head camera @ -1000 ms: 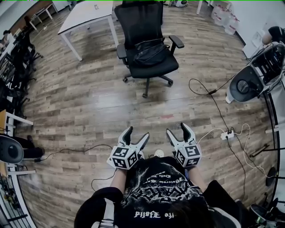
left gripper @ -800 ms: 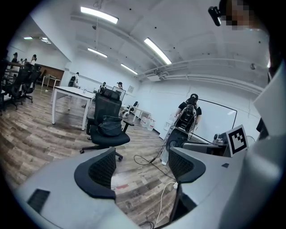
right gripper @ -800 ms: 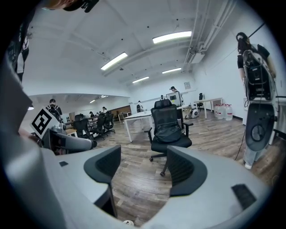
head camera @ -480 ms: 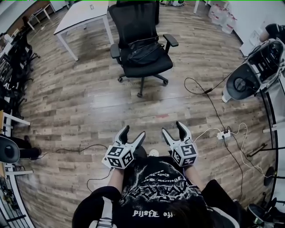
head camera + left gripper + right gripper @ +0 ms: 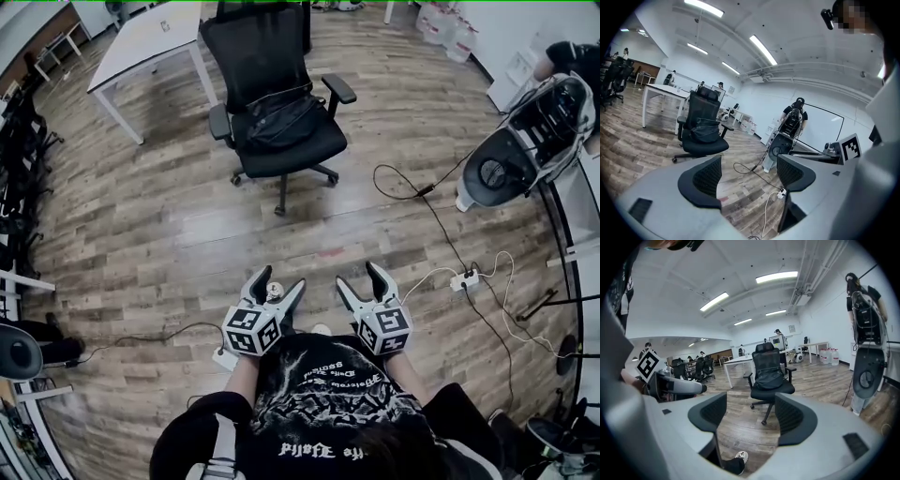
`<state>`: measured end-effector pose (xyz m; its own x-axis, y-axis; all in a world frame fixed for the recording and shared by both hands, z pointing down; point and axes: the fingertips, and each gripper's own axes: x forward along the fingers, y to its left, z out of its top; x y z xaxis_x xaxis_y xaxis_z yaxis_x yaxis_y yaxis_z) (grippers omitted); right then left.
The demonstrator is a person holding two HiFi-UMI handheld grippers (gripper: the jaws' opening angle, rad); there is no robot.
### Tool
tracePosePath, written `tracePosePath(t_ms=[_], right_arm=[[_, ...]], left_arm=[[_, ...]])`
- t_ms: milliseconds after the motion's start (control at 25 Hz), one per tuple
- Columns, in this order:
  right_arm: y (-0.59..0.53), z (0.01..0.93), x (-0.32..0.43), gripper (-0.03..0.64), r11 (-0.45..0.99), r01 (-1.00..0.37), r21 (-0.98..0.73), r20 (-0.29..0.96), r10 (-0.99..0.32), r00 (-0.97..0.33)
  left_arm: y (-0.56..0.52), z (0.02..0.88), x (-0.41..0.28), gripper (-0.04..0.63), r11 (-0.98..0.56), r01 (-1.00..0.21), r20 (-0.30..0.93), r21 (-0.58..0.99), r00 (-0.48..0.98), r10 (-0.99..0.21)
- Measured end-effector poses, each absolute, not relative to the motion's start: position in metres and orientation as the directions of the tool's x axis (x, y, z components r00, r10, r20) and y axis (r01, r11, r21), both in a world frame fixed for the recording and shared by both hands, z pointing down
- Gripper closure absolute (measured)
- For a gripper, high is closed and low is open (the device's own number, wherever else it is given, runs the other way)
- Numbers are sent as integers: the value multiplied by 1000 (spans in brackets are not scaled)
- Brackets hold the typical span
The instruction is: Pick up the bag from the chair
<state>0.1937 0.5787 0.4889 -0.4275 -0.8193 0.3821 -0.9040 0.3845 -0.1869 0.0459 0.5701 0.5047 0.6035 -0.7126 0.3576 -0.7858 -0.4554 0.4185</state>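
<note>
A black bag (image 5: 277, 120) lies on the seat of a black office chair (image 5: 262, 66) at the top middle of the head view, leaning against the backrest. The bag (image 5: 769, 379) shows on the chair straight ahead in the right gripper view, and the bag (image 5: 706, 133) appears left of centre in the left gripper view. My left gripper (image 5: 278, 284) and right gripper (image 5: 363, 278) are held close to the person's body, far short of the chair. Both stand open with nothing between their jaws.
A white table (image 5: 150, 42) stands behind and left of the chair. A machine on a stand (image 5: 525, 141) is at the right, with cables and a power strip (image 5: 464, 279) trailing over the wooden floor. Black chairs (image 5: 23, 141) line the left edge.
The chair and bag have shifted left and slightly up in the head view as the view turned. Both grippers stay open, close to the body, slightly lower and left in the frame.
</note>
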Motion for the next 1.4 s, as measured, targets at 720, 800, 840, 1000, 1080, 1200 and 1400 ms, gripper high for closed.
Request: tracePosePath(t_ms=[720, 800, 840, 1000, 1080, 1200, 1400], right_arm=[[408, 501, 68, 282, 362, -914, -181, 431, -807, -405], [397, 504, 59, 282, 352, -919, -180, 436, -809, -395], [393, 505, 56, 282, 345, -921, -179, 438, -810, -389], [380, 507, 44, 282, 320, -930, -182, 432, -823, -368], [374, 506, 40, 282, 314, -932, -181, 428, -828, -362], [369, 507, 38, 282, 303, -935, -184, 429, -831, -354], [353, 509, 45, 282, 268, -936, -227, 418, -841, -342]], left_arm=[[371, 521, -69, 216, -501, -755, 396, 423, 651, -648], [359, 522, -78, 216, -508, -749, 394, 426, 659, -640], [355, 523, -81, 216, -513, -745, 395, 427, 664, -635], [342, 525, -87, 216, -546, -726, 394, 418, 687, -611], [336, 523, -89, 216, -561, -718, 387, 413, 696, -605], [332, 523, -92, 216, -564, -716, 391, 412, 698, -600], [321, 527, -90, 216, -557, -720, 401, 414, 694, -598]])
